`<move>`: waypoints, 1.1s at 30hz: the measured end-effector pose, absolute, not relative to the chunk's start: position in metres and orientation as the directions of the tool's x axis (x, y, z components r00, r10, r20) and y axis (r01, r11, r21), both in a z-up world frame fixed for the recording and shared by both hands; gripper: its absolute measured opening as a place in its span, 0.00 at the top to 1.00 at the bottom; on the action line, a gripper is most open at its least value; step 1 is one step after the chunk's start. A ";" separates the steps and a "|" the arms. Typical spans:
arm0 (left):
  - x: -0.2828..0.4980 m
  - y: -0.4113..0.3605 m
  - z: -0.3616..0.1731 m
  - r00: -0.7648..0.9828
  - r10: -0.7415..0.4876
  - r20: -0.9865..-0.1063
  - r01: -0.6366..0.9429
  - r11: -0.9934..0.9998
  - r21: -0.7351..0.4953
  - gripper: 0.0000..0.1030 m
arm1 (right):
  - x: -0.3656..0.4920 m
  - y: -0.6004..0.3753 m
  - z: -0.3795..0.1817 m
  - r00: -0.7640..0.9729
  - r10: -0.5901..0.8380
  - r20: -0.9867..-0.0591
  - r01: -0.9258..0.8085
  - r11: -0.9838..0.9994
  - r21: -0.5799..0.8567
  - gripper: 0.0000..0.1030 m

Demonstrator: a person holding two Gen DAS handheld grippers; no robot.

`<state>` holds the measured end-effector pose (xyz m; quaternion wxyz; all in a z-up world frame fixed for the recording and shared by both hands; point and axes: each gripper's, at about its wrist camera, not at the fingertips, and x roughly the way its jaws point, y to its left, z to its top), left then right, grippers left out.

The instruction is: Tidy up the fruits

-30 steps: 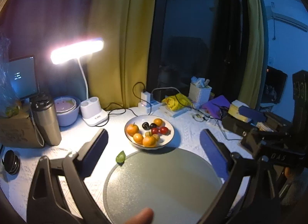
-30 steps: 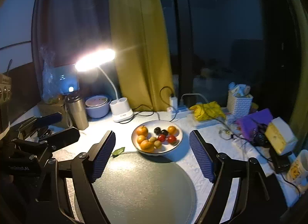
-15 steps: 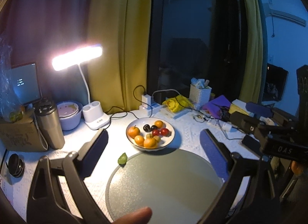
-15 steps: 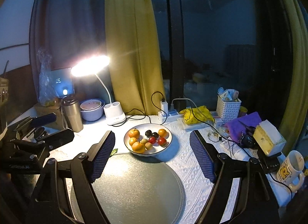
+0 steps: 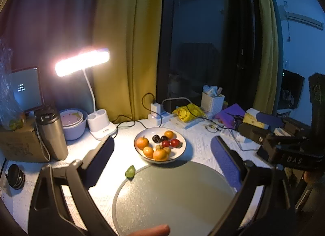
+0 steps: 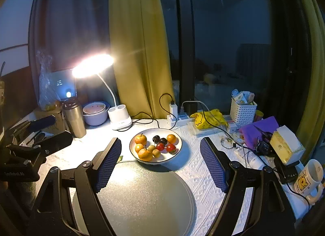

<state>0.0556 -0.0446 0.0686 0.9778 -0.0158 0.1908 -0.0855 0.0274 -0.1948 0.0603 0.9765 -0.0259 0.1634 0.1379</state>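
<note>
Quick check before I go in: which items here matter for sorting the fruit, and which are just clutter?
For the job:
white bowl of fruit
oranges
red tomatoes
dark plums
big grey round tray

Clutter:
desk lamp
steel flask
power strip
white basket
mug

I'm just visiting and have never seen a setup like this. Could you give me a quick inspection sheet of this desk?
Surface: white textured table cover; large round grey tray in front, nothing on it.
Job's things: white fruit bowl holding oranges, red and dark small fruits, beyond the tray.
Clutter: green leaf at the tray's edge; steel flask; lilac bowl; white basket; cartoon mug.
Grippers: left hand-held gripper and right hand-held gripper both open, holding nothing, above the tray.
Cables: black and white leads run to a power strip behind the bowl.
Surroundings: lit desk lamp, yellow curtain, dark window.
</note>
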 end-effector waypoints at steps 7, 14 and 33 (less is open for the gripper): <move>0.059 -0.045 0.068 0.912 -0.178 -0.370 0.166 0.984 -0.066 0.06 | 0.029 -0.195 0.060 0.908 0.261 -0.329 -0.279 0.960 -0.006 0.20; 0.062 -0.044 0.069 0.914 -0.183 -0.362 0.169 0.983 -0.072 0.06 | 0.030 -0.194 0.060 0.909 0.259 -0.328 -0.276 0.961 -0.006 0.20; 0.069 -0.040 0.070 0.913 -0.202 -0.354 0.182 0.979 -0.088 0.06 | 0.045 -0.191 0.060 0.905 0.263 -0.336 -0.281 0.960 -0.006 0.20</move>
